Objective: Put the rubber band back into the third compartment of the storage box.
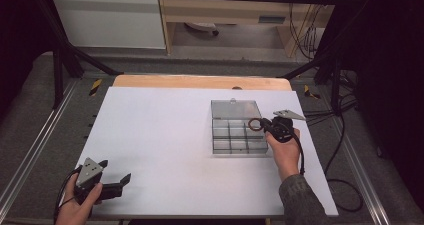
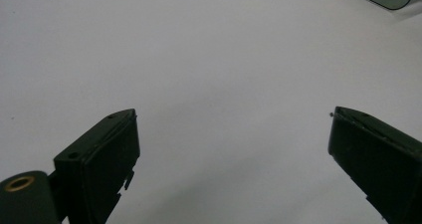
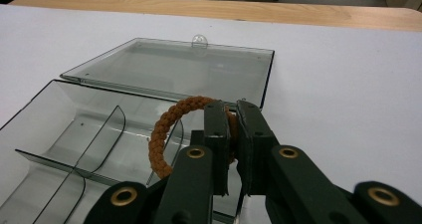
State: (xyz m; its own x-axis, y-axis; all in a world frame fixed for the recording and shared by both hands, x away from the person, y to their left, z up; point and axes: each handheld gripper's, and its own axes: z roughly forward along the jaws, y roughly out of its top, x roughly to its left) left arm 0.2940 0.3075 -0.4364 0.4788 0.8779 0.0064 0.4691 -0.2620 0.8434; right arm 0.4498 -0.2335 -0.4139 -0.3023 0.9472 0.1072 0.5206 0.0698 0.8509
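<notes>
Above the right-hand column of the clear compartment box (image 1: pixel 239 134), one braided brown ring (image 3: pixel 166 129), pinched by its rim between the closed jaws of the right gripper (image 3: pixel 233 115) and hanging clear of the dividers. Held by the edge, probably so as to drop flat into a cell once released; carried over the box's right side, nearest the hand. Box open, lid (image 3: pixel 174 69) folded flat behind it on the far side, out of the way of the cells. Nine cells countable from the high view, three by three, all seemingly bare. One box, one lid, one ring. Farther out, on the white sheet (image 1: pixel 160 135) over the wooden table (image 1: pixel 200 81), nothing else lying. At the near left corner, left gripper (image 1: pixel 116 177), jaws spread wide with nothing between them, parked low over bare sheet, apparently waiting. Two grippers, two hands.
</notes>
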